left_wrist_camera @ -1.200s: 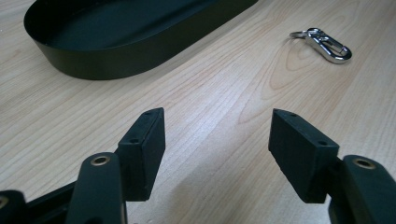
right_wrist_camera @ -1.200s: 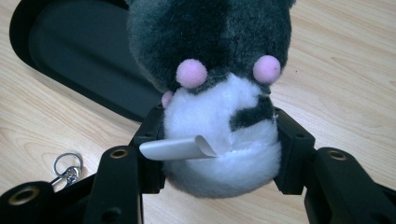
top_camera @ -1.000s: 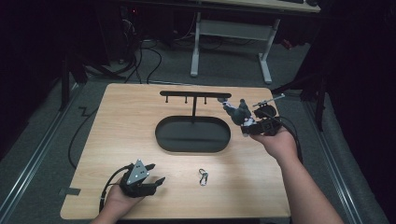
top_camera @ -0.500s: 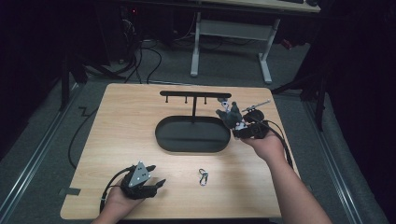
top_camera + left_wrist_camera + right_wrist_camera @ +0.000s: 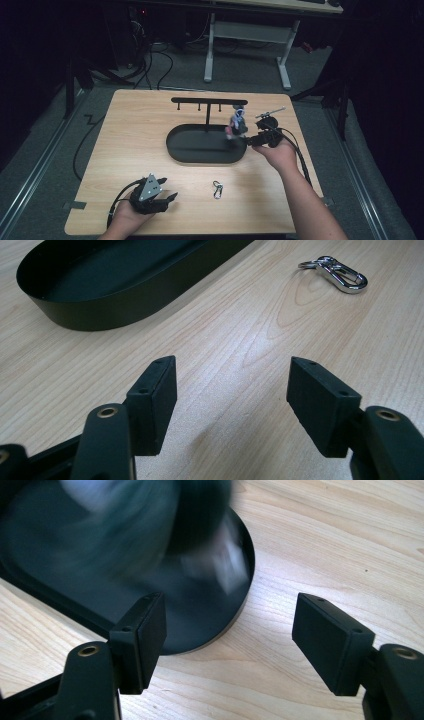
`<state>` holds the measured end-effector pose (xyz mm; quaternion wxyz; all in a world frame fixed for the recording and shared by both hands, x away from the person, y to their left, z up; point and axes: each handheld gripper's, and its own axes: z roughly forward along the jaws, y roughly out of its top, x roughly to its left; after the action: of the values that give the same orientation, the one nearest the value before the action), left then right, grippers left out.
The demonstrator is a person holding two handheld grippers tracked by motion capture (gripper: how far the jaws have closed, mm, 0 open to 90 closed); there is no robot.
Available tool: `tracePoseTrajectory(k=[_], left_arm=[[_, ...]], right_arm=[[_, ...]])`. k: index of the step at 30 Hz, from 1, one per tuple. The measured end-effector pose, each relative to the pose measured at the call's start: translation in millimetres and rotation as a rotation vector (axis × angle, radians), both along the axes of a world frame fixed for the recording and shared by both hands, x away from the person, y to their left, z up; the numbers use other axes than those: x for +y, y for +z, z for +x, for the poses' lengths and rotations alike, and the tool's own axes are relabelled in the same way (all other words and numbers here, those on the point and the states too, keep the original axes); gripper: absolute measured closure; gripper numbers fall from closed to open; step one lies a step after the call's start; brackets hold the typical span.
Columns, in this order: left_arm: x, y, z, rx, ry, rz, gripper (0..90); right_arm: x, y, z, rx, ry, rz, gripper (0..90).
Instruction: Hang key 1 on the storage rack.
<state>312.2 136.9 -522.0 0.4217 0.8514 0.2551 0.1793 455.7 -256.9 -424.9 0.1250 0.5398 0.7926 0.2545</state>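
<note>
Pale wood with a fine grain made up the table (image 5: pixel 150 130), which stood on a grey floor in a dark room; black cables ran over the floor behind it, and the white legs of another desk (image 5: pixel 210 55) rose farther back. No brand, label or writing could be read anywhere.

On the table sat a black oval tray (image 5: pixel 200 150) with a black T-shaped rack (image 5: pixel 207 101) rising from its far side, small pegs hanging under the bar. At the tray's right end a small key fob (image 5: pixel 236 125), bluish and pink, showed above the tray floor; in the right gripper view it was a blur over the tray (image 5: pixel 235 615), so I could not tell whether it was touching the tray.

Just beside that end of the tray, the right gripper (image 5: pixel 250 141) had its jaws wide apart; they had just been opening, and nothing lay between them but the tray's rim and bare wood.

Near the table's front edge, the left gripper (image 5: pixel 167 200) rested with its jaws spread and empty. A silver snap hook (image 5: pixel 217 189) on a ring lay on the wood to its right, well apart from both grippers and in front of the tray.
</note>
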Motion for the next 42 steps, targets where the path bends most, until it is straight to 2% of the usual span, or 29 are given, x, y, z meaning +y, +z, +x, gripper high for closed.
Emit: tracePoseTrajectory(k=[4,7,9,11,12,13,16,18,19,20,21,22,23,24,27,28,31,32,34,39,40,42], left_arm=[[0.0,-0.2,-0.9,0.002,0.003,0.002,37.6],[0.5,0.8,-0.3,-0.003,0.01,-0.002,37.5],[1.4,1.3,0.1,-0.003,0.019,-0.01,37.5],[2.3,1.5,0.5,0.006,0.023,-0.015,37.6],[2.9,1.7,1.0,0.01,0.028,-0.02,37.7],[2.9,1.7,1.0,0.01,0.028,-0.02,37.7],[2.4,3.3,3.4,0.014,0.045,-0.039,37.7],[0.7,4.5,7.1,0.024,0.058,-0.061,37.6],[0.7,4.5,7.1,0.024,0.058,-0.061,37.5],[-1.7,5.0,9.6,0.02,0.064,-0.062,37.4],[-1.7,5.0,9.6,0.02,0.064,-0.062,37.5],[-4.0,5.2,11.9,0.021,0.065,-0.065,37.4],[-4.0,5.2,11.9,0.021,0.065,-0.065,37.4],[-6.8,5.5,14.2,0.022,0.062,-0.063,37.4],[-10.0,6.2,16.3,0.025,0.056,-0.063,37.4],[-12.6,7.0,17.5,0.025,0.049,-0.057,37.4],[-13.3,8.1,18.5,0.03,0.047,-0.063,37.8],[-12.2,9.3,19.0,0.032,0.047,-0.067,38.2],[-11.0,10.1,19.1,0.033,0.051,-0.073,38.4],[-4.0,11.6,18.5,0.037,0.062,-0.083,38.7],[-2.1,10.7,17.5,0.035,0.059,-0.077,38.7],[-0.3,9.7,17.0,0.036,0.058,-0.065,38.7]], right_arm=[[0.5,1.1,-8.1,-0.013,0.028,-0.001,31.1],[-1.5,-0.4,-24.2,-0.04,0.049,0.025,34.0],[-2.9,-3.1,-33.3,-0.054,0.061,0.014,35.5],[-6.2,-7.3,-46.8,-0.089,0.062,0.022,38.4],[-10.6,-14.1,-60.3,-0.103,0.059,0.052,40.3],[-10.6,-14.1,-60.3,-0.103,0.059,0.052,40.3],[-17.9,-30.4,-80.8,-0.142,0.049,0.08,42.6],[-24.2,-49.5,-102.7,-0.179,0.028,0.118,44.2],[-24.2,-49.5,-102.7,-0.179,0.028,0.118,44.2],[-27.2,-61.6,-117.1,-0.201,0.007,0.152,44.7],[-27.2,-61.6,-117.1,-0.201,0.007,0.152,44.7],[-29.3,-72.1,-130.6,-0.226,-0.006,0.185,44.9],[-29.3,-72.1,-130.6,-0.226,-0.006,0.185,44.9],[-28.9,-81.7,-144.2,-0.252,-0.01,0.189,45.7],[-25.5,-85.0,-150.7,-0.238,0.016,0.173,45.5],[-23.5,-87.3,-157.3,-0.23,0.027,0.168,46.1],[-21.9,-89.1,-161.7,-0.219,0.033,0.183,46.7],[-17.4,-90.5,-164.9,-0.221,0.053,0.176,47.3],[-14.9,-90.7,-166.4,-0.217,0.057,0.173,48.0],[6.0,-90.2,-172.8,-0.209,0.119,0.201,53.5],[17.0,-89.8,-174.0,-0.203,0.15,0.207,55.7],[21.1,-89.8,-173.5,-0.21,0.17,0.203,56.6]])
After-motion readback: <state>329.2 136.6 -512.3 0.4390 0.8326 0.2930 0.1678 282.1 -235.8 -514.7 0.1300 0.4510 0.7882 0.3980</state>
